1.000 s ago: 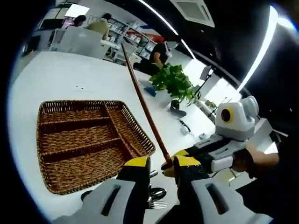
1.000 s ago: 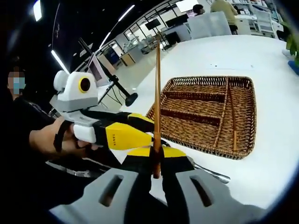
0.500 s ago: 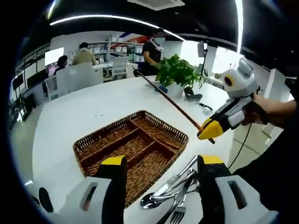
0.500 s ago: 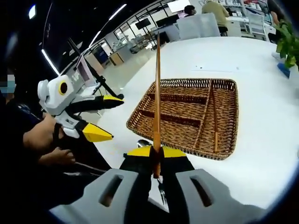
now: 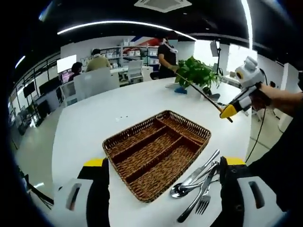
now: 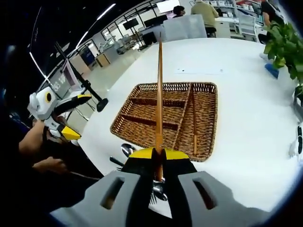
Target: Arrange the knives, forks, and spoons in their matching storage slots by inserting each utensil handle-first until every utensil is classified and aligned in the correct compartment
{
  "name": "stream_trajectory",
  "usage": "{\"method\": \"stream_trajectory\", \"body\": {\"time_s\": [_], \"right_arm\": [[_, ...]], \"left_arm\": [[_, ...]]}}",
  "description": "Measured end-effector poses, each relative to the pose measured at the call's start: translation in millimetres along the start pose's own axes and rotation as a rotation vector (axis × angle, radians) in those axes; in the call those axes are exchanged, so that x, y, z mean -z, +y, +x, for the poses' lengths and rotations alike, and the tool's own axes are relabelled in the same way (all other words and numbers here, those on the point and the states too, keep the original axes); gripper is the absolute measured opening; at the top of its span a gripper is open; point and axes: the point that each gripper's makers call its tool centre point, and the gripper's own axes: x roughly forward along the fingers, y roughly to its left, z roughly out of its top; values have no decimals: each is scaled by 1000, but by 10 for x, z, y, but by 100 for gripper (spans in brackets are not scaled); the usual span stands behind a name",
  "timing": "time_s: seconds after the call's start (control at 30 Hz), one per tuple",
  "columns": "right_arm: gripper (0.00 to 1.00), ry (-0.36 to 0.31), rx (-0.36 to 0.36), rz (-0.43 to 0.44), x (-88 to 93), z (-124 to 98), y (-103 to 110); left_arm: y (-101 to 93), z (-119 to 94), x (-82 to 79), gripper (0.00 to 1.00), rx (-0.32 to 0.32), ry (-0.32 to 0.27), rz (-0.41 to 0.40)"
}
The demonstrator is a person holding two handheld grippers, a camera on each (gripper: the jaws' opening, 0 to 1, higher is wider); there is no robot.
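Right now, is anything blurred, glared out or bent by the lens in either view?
Left gripper view: sharp; fisheye bows the white table; ceiling strip lights and far windows blow out. Right gripper view: wicker tray crisp; the wooden stick in the right gripper reads clearly; the person's hand falls into shadow.

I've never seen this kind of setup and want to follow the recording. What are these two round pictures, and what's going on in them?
No robot here: a person holds a handheld gripper in each hand, each carrying a fisheye camera that looks along its own fingers. In the left gripper view, the left gripper is open above a white table, with the wicker tray and a pile of metal cutlery beside it. The right gripper is shut on a long wooden stick, pointing over the tray. You can see each gripper from the other's camera too.
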Motion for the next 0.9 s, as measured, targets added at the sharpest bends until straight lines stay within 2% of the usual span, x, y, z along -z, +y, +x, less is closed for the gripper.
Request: {"method": "stream_trajectory", "body": {"time_s": [0.13,0.2,0.23,0.37,0.57,0.9], "right_arm": [[4,12,59,-8,-27,-60,-199],[4,15,78,12,-47,-93,-291],[4,15,84,13,-58,-104,-319],[4,18,114,13,-121,-129,-428],[4,16,130,12,-217,-118,-435],[4,40,142,4,-246,-73,-446]], "left_arm": [[73,-93,2,100,-14,-13,-26],[195,-151,22,100,-70,-5,64],[205,-164,56,100,-73,14,80],[255,-212,61,100,-64,-2,27],[289,-250,39,100,-68,-12,37],[309,-290,50,100,-80,-24,35]]}}
